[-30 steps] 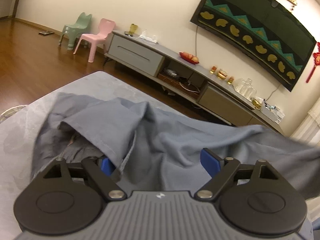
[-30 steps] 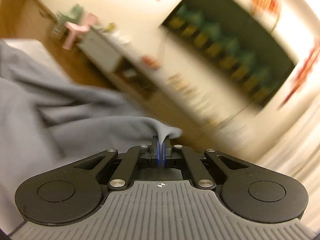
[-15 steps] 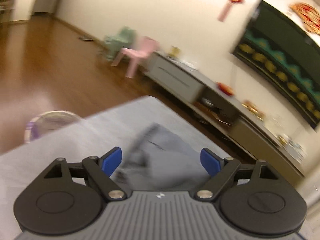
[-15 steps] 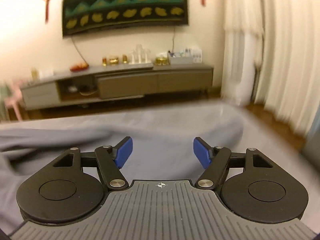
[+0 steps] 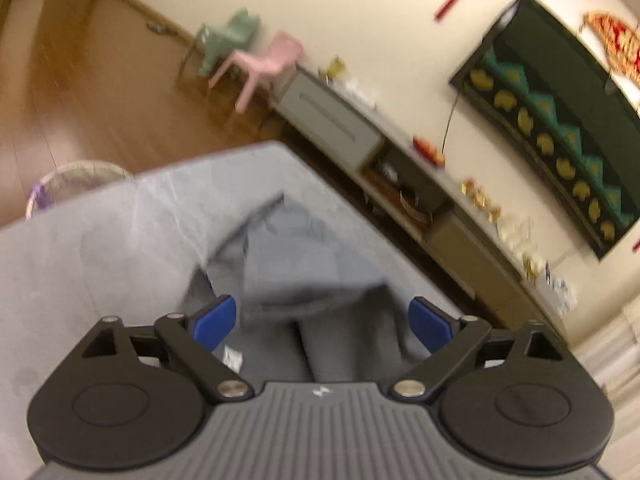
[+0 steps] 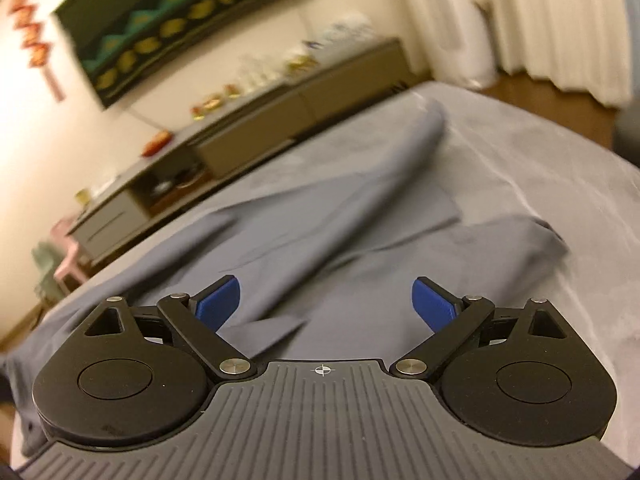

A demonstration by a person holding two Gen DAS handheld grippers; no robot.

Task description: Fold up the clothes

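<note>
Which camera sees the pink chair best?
The left wrist view. The pink chair stands whole on the wood floor beside the green chair, though a bit blurred. The right wrist view catches only a blurry pink bit at its left edge, behind the cloth-covered table.

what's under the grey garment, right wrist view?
The grey garment lies spread on a pale grey cloth-covered surface, which shows bare around it. Whatever sits beneath the garment's own folds is hidden. Right gripper is open above it.
</note>
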